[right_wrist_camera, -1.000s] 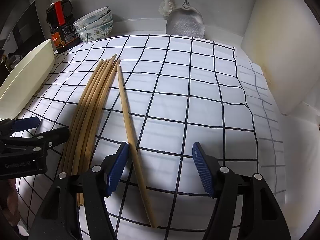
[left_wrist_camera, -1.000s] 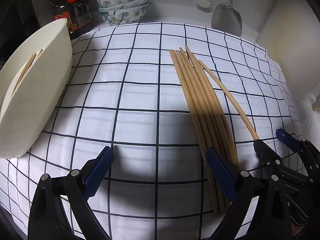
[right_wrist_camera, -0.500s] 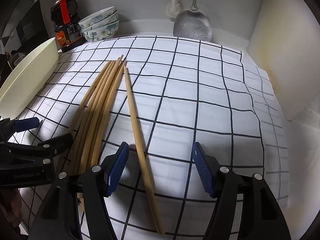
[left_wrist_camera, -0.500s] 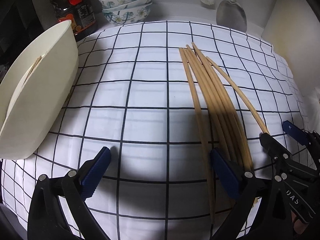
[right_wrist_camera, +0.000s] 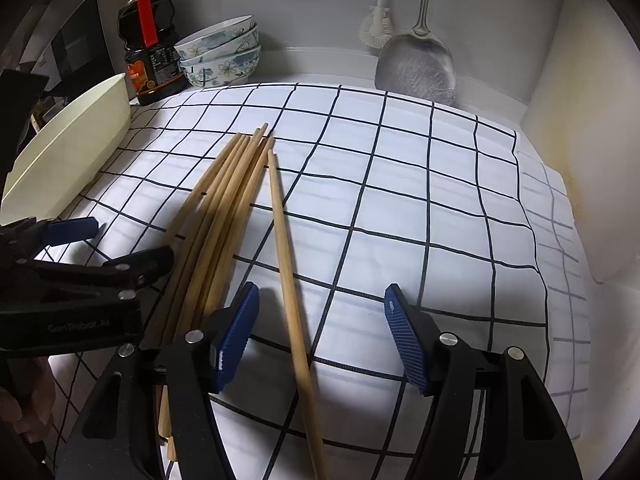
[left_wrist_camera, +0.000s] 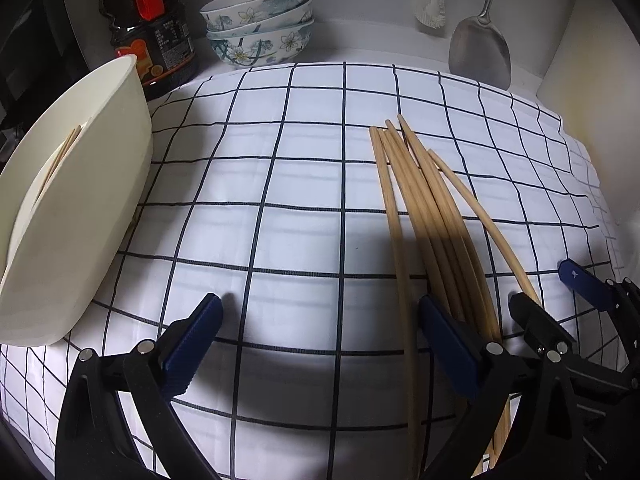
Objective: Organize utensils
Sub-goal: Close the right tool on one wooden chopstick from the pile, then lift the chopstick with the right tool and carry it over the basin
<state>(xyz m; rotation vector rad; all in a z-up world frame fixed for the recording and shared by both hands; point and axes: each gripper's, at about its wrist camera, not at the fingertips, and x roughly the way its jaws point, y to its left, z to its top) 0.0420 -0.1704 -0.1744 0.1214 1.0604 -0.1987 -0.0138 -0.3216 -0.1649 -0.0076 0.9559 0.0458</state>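
Right gripper (right_wrist_camera: pixel 320 336) now straddles the lone pale wooden chopstick (right_wrist_camera: pixel 288 276) lying on the white grid-checked cloth (right_wrist_camera: pixel 420 200) of the worktop; its fingers are closing, not yet touching. Left gripper (left_wrist_camera: pixel 320 340) stays spread and empty. Pickup looks imminent.

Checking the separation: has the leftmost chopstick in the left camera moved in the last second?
Yes. The leftmost chopstick swung its near end left, away from the chopstick bundle.

1. The near ends of the chopsticks (left_wrist_camera: pixel 436 240) are hidden under the left gripper (left_wrist_camera: pixel 320 332).
2. The cream tray (left_wrist_camera: pixel 80 216) is cut off at the left edge.
3. The bottle (right_wrist_camera: pixel 150 60) label can't be read, too small.
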